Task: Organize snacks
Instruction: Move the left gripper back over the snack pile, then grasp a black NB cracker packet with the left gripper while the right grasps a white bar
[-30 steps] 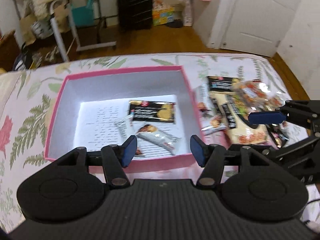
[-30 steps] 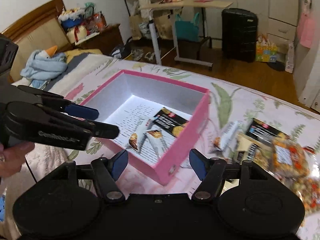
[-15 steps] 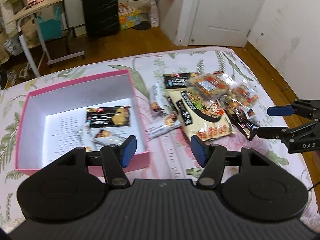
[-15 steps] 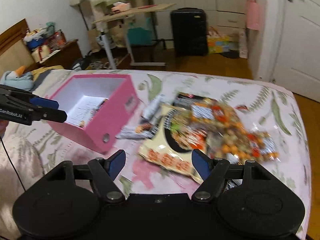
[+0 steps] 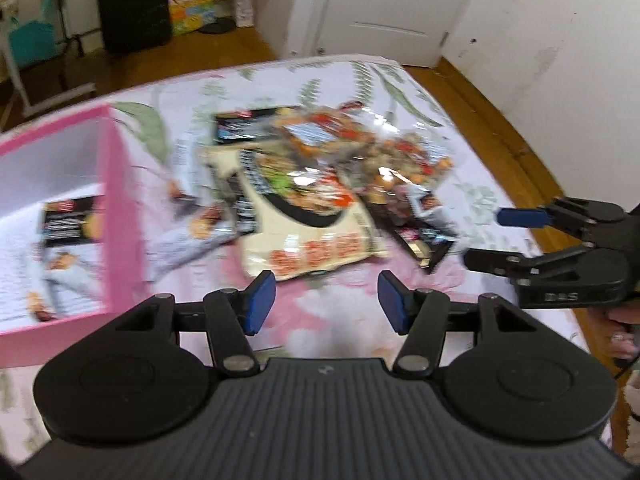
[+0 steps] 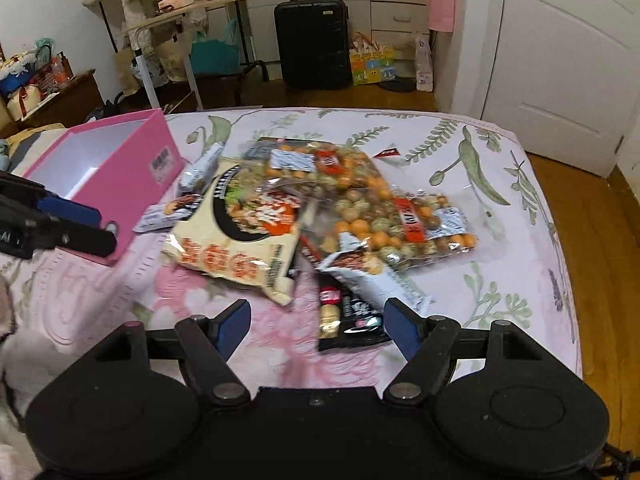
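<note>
At the far left, a pink box (image 6: 120, 168) sits on the floral bedspread (image 6: 500, 184), with a black snack packet (image 5: 72, 226) lying flat on its white floor. The left gripper (image 5: 326, 306) hovers above the bedspread just right of the box, its blue-padded fingers (image 5: 260, 304) spread wide and holding nothing. Beside the box lies a loose heap of snacks: small silver wrappers (image 6: 168, 210) near the box wall, then a cream noodle bag (image 6: 240, 236), then clear bags of orange and green coated nuts (image 6: 360, 208) overlapping it. Nearest the right gripper (image 6: 316, 328), whose fingers (image 6: 402, 326) are also wide and empty, lies a black bar wrapper (image 6: 348, 318), partly between them.
</note>
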Motion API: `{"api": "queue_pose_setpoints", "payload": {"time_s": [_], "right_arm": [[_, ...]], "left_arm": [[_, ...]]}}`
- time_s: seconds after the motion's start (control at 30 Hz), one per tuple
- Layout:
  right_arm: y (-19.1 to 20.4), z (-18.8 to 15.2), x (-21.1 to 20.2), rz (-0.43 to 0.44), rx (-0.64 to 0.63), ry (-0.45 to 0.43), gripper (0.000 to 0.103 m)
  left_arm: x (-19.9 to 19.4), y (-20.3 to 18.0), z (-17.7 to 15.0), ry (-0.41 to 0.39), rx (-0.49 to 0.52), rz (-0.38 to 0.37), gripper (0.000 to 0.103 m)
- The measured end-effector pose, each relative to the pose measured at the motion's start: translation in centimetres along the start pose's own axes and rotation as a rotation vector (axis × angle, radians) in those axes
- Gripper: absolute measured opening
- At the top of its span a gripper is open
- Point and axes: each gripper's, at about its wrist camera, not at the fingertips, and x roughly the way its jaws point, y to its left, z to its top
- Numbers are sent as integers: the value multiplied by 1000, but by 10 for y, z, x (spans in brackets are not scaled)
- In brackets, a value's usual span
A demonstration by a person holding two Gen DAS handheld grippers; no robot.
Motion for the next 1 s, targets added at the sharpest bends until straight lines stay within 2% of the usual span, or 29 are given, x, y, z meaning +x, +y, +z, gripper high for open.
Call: {"api": "queue_pose_setpoints", "payload": {"time_s": [0.23, 0.47, 0.53, 0.63, 0.8, 0.9, 1.0], "right_arm": [[-42, -1, 28, 56, -89, 14, 78], [-57, 7, 66, 171, -135, 21, 77], [-58, 8, 77, 176, -128, 31, 69], [-66, 8, 84, 200, -68, 49, 61], [-86, 5, 69, 230, 105, 30, 55], [-96, 3, 60, 205, 207, 38, 54], [-101, 1, 54, 170, 248, 35, 52]], "left_arm": [[59, -37, -1, -4, -16, -63, 55], [111, -60, -7, -29, -43, -89, 46], [122, -60, -8, -32, -71, -80, 43], [128, -58, -9, -39, -108, -90, 43], [134, -59, -5, -14, -148, -115, 43], [140, -65, -2, 22, -191, -123, 48], [146, -76, -2, 27, -224, -96, 50]]}}
